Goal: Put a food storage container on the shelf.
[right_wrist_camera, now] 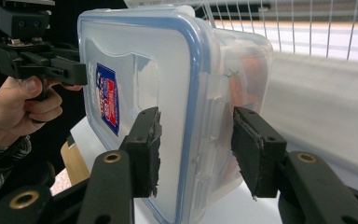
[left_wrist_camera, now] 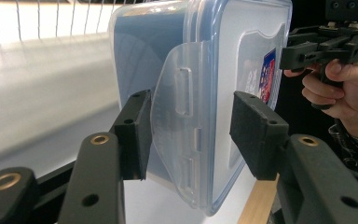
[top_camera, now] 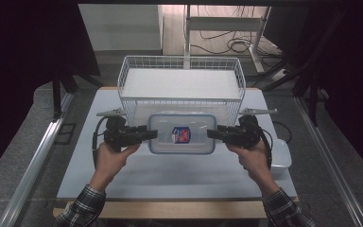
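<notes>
Centrally on the white counter sits a clear plastic box with a blue-rimmed lid and a red-and-blue label on top, just in front of a white wire basket whose near wall rises right behind it. At the box's left end, the left hand-held gripper has its jaws spread, one above the lid and one below the base side; in the left gripper view the two black pads stand either side of the folded side latch, with gaps showing, so nothing is clamped. At the opposite end, the right hand-held gripper mirrors it: in the right gripper view its jaws are likewise open around the box's edge, one pad close over the lid and the other apart from the box wall, and I cannot tell whether the nearer pad touches. Each hand-held gripper is held in a hand, left and right, with plaid sleeves entering from the bottom of the high view. A wooden edge borders the counter's near side, and a pale rounded object lies at the counter's right edge, near the right hand. Cables lie on the floor beyond the basket.
</notes>
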A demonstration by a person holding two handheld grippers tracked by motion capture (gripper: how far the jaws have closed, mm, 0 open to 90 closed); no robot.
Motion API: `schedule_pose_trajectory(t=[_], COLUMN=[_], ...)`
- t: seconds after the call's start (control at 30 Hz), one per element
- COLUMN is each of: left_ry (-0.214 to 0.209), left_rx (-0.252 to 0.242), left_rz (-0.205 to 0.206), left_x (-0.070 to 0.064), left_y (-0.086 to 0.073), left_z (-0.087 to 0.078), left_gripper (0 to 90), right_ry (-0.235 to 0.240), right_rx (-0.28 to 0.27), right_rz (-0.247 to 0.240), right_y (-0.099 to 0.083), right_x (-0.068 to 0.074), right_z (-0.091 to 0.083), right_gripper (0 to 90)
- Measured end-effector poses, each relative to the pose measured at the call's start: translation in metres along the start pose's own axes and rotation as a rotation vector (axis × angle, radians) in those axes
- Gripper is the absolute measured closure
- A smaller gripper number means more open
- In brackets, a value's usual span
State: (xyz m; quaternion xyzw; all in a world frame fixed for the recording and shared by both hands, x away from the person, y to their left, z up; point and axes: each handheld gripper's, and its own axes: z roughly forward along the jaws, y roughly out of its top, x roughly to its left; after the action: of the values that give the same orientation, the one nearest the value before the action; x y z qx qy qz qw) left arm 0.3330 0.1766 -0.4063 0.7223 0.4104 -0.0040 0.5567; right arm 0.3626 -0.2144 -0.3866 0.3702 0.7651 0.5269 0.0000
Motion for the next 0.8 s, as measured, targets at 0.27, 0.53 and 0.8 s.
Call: schedule_pose_trajectory(t=[0.27, 0.53, 0.8], left_ry=[0.0, 0.001, -0.001], left_rx=[-0.021, -0.04, -0.056], left_rz=[0.012, 0.017, 0.02], left_x=[0.0, 0.002, 0.007], left_y=[0.024, 0.055, 0.085], left_z=[-0.004, -0.008, -0.009], left_gripper=[49.8, 49.7, 49.7], right_ry=[-0.01, -0.019, -0.035], right_rx=[-0.033, -0.059, -0.075], right_rz=[-0.03, -0.035, -0.045], right_y=[0.031, 0.056, 0.088], right_x=[0.002, 0.002, 0.001], right_z=[-0.004, -0.006, -0.007], right_gripper=[53.2, 53.1, 52.6])
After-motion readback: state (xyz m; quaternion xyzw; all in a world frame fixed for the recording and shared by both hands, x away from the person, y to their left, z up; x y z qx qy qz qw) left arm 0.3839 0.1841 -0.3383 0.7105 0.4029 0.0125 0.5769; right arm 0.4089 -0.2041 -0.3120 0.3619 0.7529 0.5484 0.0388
